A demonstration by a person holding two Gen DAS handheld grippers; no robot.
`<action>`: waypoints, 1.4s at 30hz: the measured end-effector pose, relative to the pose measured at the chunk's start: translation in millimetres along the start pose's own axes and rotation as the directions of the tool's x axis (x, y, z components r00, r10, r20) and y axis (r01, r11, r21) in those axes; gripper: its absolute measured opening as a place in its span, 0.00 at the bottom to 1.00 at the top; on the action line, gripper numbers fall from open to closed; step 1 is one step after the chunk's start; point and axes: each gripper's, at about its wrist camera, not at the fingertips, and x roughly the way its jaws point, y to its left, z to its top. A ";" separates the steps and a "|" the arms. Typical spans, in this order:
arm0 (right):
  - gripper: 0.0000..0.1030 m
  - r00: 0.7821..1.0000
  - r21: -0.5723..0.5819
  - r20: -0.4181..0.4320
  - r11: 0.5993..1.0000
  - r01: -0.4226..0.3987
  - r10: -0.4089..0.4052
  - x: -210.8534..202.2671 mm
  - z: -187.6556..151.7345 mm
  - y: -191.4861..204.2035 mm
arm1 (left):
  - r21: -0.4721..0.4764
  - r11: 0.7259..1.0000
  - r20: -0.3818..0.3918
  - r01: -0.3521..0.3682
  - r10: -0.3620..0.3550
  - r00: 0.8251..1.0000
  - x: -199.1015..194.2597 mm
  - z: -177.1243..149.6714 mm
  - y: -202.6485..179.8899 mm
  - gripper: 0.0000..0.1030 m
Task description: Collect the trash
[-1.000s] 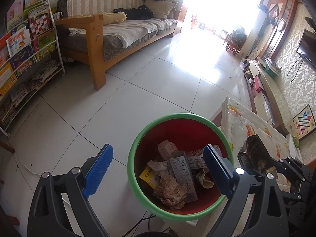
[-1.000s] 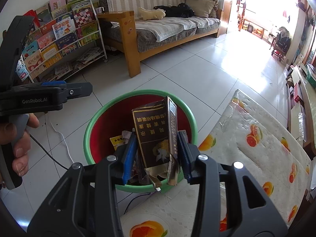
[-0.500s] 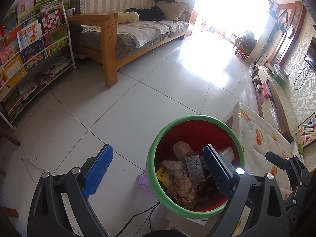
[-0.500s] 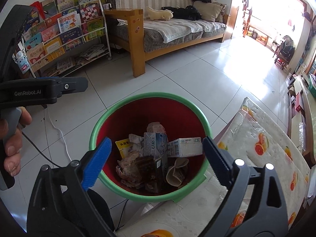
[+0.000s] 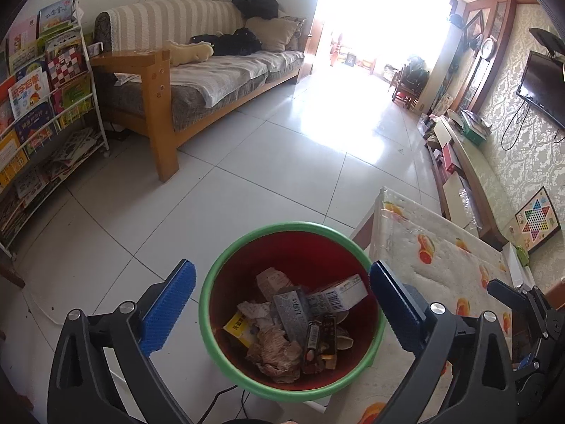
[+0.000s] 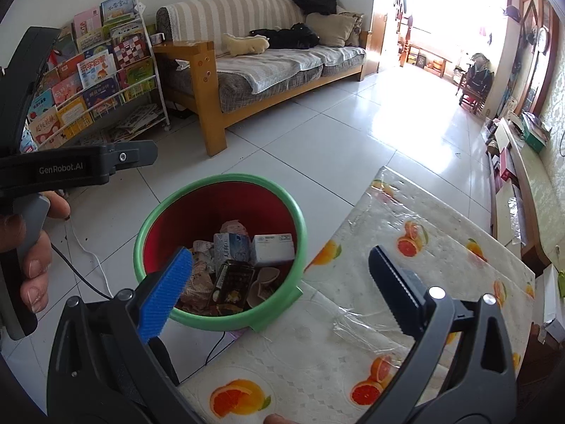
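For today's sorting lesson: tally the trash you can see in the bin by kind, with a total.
Seen in the trash bin:
Boxes and packets: 4 (white box, grey box, yellow packet, dark packet)
Crumpled paper: 3
Total: 7; anything buried is uncounted.

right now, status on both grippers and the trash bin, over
Left gripper open, empty, over the bin. Right gripper open, empty, over bin rim and table. Dark carton in the bin with other trash. Nothing in the way.
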 end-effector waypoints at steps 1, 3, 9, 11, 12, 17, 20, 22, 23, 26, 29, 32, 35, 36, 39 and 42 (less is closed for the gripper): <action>0.95 1.000 0.008 0.010 1.000 0.014 -0.014 -7.5 -2.7 -7.0 | 0.011 1.000 0.010 0.008 -0.008 1.000 -3.3 0.9 -9.1 0.92; 0.95 0.999 0.029 0.022 0.999 0.046 -0.046 -23.3 -9.9 -23.3 | 0.043 0.999 0.029 0.016 -0.017 0.999 -10.3 1.3 -29.2 0.92; 0.95 0.984 0.129 0.080 0.981 0.147 -0.158 -81.8 -32.1 -77.7 | 0.149 0.987 0.079 0.068 -0.080 0.994 -38.4 -1.5 -98.2 0.92; 0.95 0.975 0.169 0.098 0.969 0.181 -0.200 -101.6 -37.8 -94.6 | 0.184 0.981 0.100 0.062 -0.082 0.992 -48.3 -4.1 -123.0 0.92; 0.95 0.969 0.187 0.107 0.962 0.198 -0.221 -111.4 -40.5 -103.3 | 0.203 0.977 0.116 0.063 -0.088 0.989 -54.2 -6.7 -136.2 0.92; 0.95 0.935 0.276 0.147 0.921 0.274 -0.322 -159.6 -58.8 -140.6 | 0.282 0.955 0.173 0.097 -0.150 0.973 -80.9 -23.6 -196.1 0.93; 0.95 0.916 0.316 0.157 0.897 0.309 -0.370 -182.0 -71.0 -156.0 | 0.296 0.948 0.187 0.114 -0.175 0.967 -94.3 -33.4 -221.1 0.93; 0.95 0.909 0.346 0.166 0.885 0.310 -0.383 -196.3 -80.8 -164.3 | 0.311 0.945 0.193 0.098 -0.164 0.967 -101.5 -41.0 -234.9 0.93; 0.95 0.905 0.360 0.173 0.880 0.310 -0.390 -202.4 -84.0 -167.0 | 0.318 0.944 0.202 0.084 -0.154 0.967 -105.4 -44.6 -240.2 0.93; 0.95 0.890 0.394 0.185 0.861 0.321 -0.416 -216.7 -95.1 -172.7 | 0.346 0.936 0.212 0.059 -0.139 0.967 -112.8 -53.2 -251.7 0.93; 0.95 0.883 0.415 0.192 0.851 0.323 -0.428 -225.9 -102.8 -174.2 | 0.350 0.936 0.191 0.037 -0.110 0.975 -115.3 -61.5 -257.3 0.93; 0.95 0.878 0.434 0.202 0.843 0.317 -0.434 -233.9 -106.9 -174.8 | 0.377 0.926 0.201 0.033 -0.116 0.973 -125.0 -70.2 -259.9 0.93; 0.95 0.875 0.439 0.212 0.842 0.313 -0.436 -240.9 -107.7 -171.2 | 0.384 0.923 0.205 0.037 -0.124 0.971 -134.1 -76.3 -261.7 0.93; 0.96 0.874 0.438 0.215 0.843 0.313 -0.436 -242.7 -107.2 -169.5 | 0.380 0.924 0.203 0.043 -0.129 0.971 -136.5 -77.3 -261.0 0.93; 0.95 0.869 0.443 0.221 0.840 0.314 -0.442 -247.8 -106.3 -165.6 | 0.373 0.925 0.202 0.071 -0.156 0.967 -145.6 -80.9 -261.5 0.93; 0.96 0.866 0.447 0.225 0.837 0.316 -0.447 -251.2 -105.3 -162.4 | 0.373 0.925 0.211 0.079 -0.168 0.963 -153.2 -84.0 -262.6 0.93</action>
